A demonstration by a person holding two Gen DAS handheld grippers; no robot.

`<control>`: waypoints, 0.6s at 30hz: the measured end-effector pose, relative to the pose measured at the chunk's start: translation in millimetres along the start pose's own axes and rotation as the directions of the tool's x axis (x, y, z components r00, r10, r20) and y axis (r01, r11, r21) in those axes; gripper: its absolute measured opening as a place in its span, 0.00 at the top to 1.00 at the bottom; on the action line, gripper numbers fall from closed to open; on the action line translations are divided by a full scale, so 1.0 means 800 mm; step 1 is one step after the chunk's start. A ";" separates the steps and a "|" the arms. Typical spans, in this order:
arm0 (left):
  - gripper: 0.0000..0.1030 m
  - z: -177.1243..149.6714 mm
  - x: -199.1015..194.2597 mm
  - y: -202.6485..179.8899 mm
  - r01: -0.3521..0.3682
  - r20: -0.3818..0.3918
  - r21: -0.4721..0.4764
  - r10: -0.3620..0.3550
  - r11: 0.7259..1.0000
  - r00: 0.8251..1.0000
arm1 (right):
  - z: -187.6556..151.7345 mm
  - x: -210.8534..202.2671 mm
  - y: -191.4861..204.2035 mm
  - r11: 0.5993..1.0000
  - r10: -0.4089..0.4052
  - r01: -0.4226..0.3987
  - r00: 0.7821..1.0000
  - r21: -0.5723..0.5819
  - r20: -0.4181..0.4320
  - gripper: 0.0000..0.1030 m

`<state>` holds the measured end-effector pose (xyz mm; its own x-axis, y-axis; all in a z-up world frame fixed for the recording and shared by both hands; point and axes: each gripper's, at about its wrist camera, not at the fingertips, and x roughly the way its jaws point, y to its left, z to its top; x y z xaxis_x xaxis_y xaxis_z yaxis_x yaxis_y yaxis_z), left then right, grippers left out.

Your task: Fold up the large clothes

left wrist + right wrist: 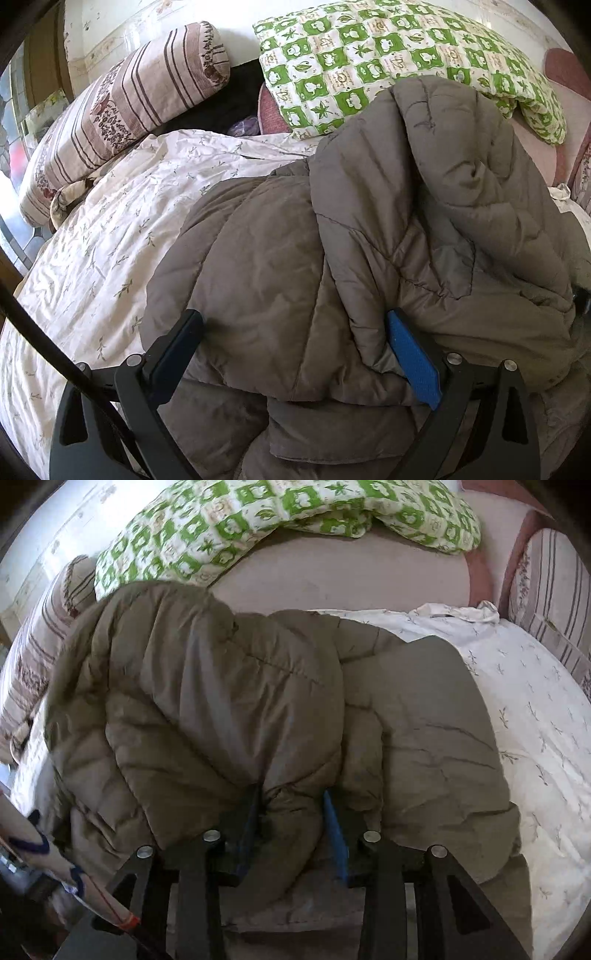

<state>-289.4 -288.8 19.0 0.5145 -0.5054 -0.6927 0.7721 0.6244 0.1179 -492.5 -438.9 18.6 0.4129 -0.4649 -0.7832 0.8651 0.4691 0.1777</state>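
while the puffy grey-brown quilted jacket (369, 229) lies heaped on the bed's white leaf-print sheet (96, 258), the left hand-held gripper (295, 332) stands wide open over it, its blue pads clear of the padding. the right hand-held gripper (293, 805) is partly open with a fold of jacket bunched between its fingers. a green-and-white checked pillow (258, 517) lies beyond, a striped bolster (122, 110) beside it.

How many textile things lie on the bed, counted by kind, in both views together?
Padded jackets: 1, grey-brown
Green checked pillows: 1
Striped bolsters: 2
White floral quilts: 1
Total: 5
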 end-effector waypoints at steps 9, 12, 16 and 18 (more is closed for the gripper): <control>0.05 -0.002 -0.001 -0.003 -0.001 0.003 0.000 0.001 1.000 1.000 | -0.005 -0.015 0.000 1.000 -0.001 0.002 0.999 -0.011 0.038 0.60; 0.05 -0.002 -0.001 -0.001 0.004 0.003 -0.008 -0.004 1.000 1.000 | -0.005 -0.038 0.000 1.000 0.026 -0.026 0.998 0.011 0.063 0.58; 0.05 -0.001 -0.001 0.001 0.006 0.003 -0.010 -0.006 1.000 1.000 | -0.006 -0.068 0.007 0.999 0.054 -0.054 0.993 0.005 0.103 0.58; 0.05 -0.001 -0.001 0.001 0.007 0.004 -0.010 -0.007 1.000 1.000 | -0.008 -0.079 0.021 0.998 0.066 -0.064 0.989 -0.020 0.130 0.58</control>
<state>-289.2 -287.3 18.7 0.5104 -0.5119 -0.6910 0.7718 0.6271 0.1056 -505.9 -397.0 67.2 0.5030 -0.5264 -0.6855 0.8308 0.5132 0.2155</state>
